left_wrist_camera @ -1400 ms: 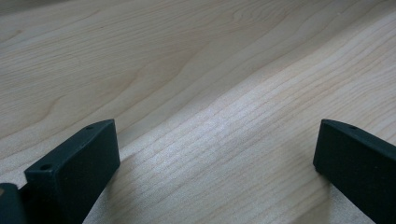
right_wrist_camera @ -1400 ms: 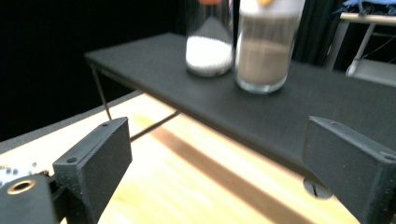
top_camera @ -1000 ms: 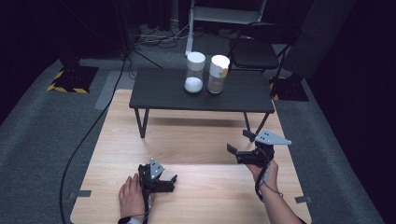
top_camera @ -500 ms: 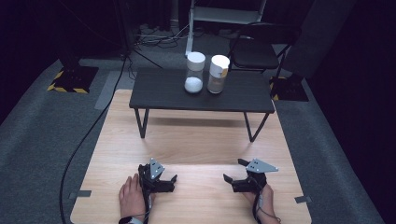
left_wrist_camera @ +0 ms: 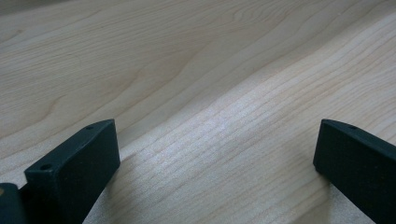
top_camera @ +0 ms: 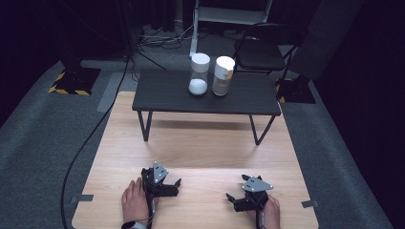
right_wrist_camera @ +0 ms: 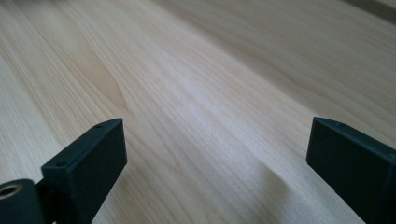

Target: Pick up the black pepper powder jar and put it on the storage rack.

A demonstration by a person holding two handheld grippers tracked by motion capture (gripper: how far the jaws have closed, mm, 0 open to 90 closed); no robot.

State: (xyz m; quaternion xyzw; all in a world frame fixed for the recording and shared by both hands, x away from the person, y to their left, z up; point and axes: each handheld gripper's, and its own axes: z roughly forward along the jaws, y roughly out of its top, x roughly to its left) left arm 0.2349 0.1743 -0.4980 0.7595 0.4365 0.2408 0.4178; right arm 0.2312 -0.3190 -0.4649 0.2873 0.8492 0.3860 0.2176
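Looking from the high view, we note two jars [top_camera: 210,75] on the dark low table [top_camera: 162,93], well apart from both grippers. Left gripper [top_camera: 176,183] and right gripper [top_camera: 230,196] rest on the wooden board [top_camera: 200,143]; the gripper views show jaws parted, right's just widened, nothing between.

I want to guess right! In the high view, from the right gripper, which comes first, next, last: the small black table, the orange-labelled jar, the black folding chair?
From the right gripper:
1. Small black table, just ahead.
2. Orange-labelled jar, standing on that table.
3. Black folding chair, behind the table.
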